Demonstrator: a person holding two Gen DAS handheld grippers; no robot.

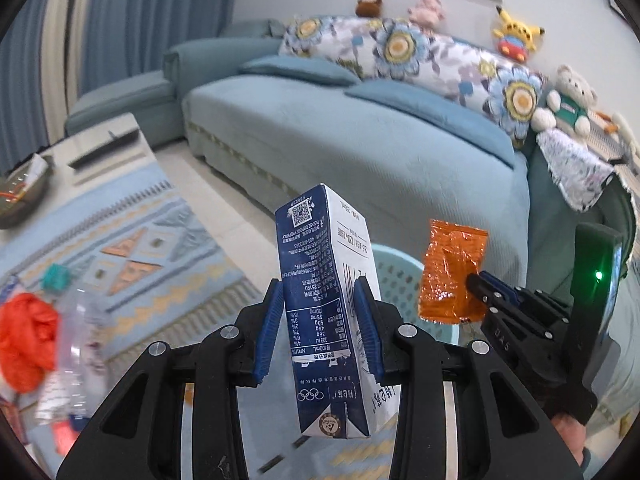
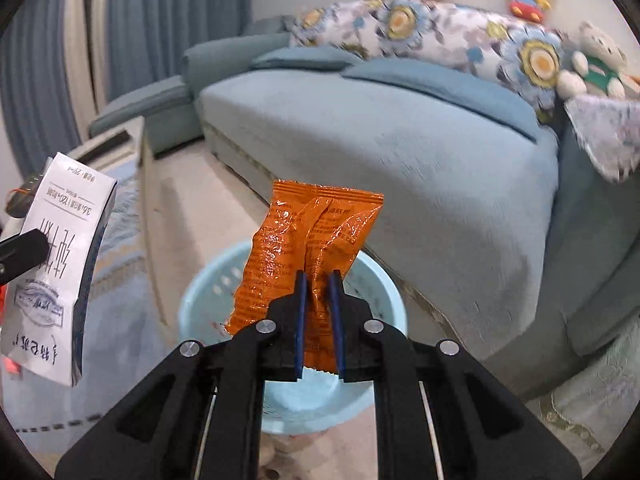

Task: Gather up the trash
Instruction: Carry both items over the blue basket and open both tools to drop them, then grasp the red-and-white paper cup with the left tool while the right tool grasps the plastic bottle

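My left gripper is shut on a blue and white milk carton, held upright and tilted a little. In the right wrist view the same carton shows at the left edge. My right gripper is shut on an orange snack wrapper; from the left wrist view that gripper and wrapper hang to the right of the carton. A pale blue basket stands on the floor below the wrapper, and its rim shows behind the carton.
A blue sofa with flowered cushions and plush toys runs behind the basket. On the patterned rug at the left lie a red bag and a clear plastic bottle. A glass table stands further left.
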